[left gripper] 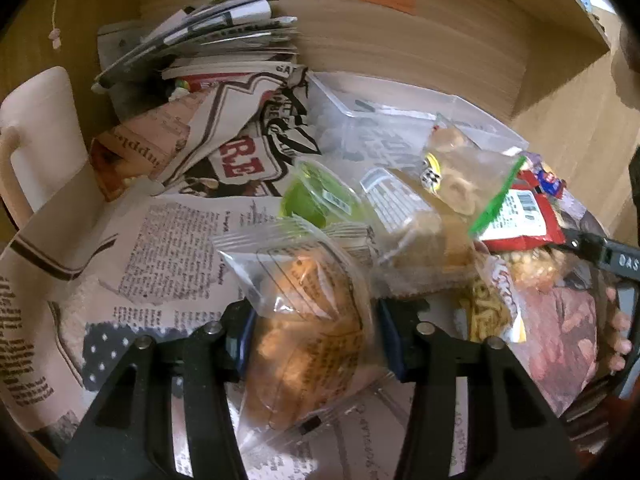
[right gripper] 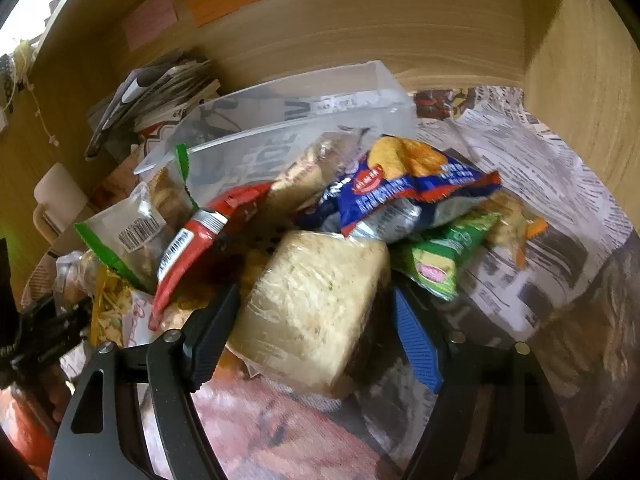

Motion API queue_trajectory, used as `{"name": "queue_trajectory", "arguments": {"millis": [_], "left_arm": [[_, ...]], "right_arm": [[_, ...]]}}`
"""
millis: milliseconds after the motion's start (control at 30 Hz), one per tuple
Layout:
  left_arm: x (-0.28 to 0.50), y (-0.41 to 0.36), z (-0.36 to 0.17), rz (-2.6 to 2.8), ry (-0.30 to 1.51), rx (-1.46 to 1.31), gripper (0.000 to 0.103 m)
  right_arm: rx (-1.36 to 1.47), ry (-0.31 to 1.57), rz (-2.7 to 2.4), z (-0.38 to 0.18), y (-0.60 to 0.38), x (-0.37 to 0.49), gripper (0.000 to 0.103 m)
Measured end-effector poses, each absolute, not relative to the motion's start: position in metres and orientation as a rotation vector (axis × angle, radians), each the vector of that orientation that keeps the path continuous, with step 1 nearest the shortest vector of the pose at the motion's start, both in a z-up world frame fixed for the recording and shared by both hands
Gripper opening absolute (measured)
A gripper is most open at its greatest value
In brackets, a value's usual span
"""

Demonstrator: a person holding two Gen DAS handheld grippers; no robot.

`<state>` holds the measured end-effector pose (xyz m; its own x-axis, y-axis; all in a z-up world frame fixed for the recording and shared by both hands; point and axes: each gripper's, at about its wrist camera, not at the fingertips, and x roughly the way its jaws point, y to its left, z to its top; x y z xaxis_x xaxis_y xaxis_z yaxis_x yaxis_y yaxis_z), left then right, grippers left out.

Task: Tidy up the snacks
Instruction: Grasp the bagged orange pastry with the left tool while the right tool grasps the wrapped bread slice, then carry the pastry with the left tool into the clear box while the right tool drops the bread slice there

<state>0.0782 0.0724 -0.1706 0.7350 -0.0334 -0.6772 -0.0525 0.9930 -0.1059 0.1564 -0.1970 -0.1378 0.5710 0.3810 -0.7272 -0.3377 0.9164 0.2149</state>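
My left gripper [left gripper: 314,340] is shut on a clear packet of orange snacks [left gripper: 304,320], both pads pressing its sides just above the newspaper-covered surface. In the right wrist view, my right gripper [right gripper: 316,340] stands open around a pale wrapped block [right gripper: 312,304]. Its left pad touches the wrap, while the blue right pad [right gripper: 416,344] stays a little apart. Behind the block lies a heap: a blue packet [right gripper: 400,192], a green packet [right gripper: 436,260] and a red packet [right gripper: 188,248]. A clear plastic box [right gripper: 300,120] stands behind the heap.
A cream mug [left gripper: 40,132] stands at the left, and a stack of papers [left gripper: 208,40] leans at the back. Wooden walls close the back and right. Newspaper [left gripper: 160,248] covers the surface. A hand's fingers [left gripper: 618,340] show at the right edge.
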Motion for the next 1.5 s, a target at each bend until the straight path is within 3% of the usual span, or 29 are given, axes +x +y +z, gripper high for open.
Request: {"name": "queue_trajectory", "arguments": {"millis": [133,333,433,600,1100,1500], "left_arm": [[0.080,0.080,-0.167,0.029,0.738,-0.142,0.050],[0.078,0.085,-0.163,0.059,0.723,-0.140,0.050],[0.077,0.087,-0.158,0.068,0.711,-0.144,0.049],[0.071,0.087,-0.140,0.075,0.664,-0.131,0.049],[0.072,0.062,-0.070,0.029,0.467,-0.080,0.049],[0.106,0.039,-0.039,-0.031,0.423,-0.065,0.049]], "right_arm": [[0.040,0.864,0.394,-0.134,-0.206,0.151,0.069],[-0.008,0.882,0.381,-0.139,-0.201,0.158,0.072],[-0.058,0.878,0.354,-0.148,-0.193,0.163,0.068],[-0.066,0.831,0.370,-0.140,-0.199,0.152,0.053],[0.025,0.696,0.440,-0.091,-0.210,0.127,0.052],[-0.004,0.526,0.468,-0.042,-0.194,0.140,0.052]]}}
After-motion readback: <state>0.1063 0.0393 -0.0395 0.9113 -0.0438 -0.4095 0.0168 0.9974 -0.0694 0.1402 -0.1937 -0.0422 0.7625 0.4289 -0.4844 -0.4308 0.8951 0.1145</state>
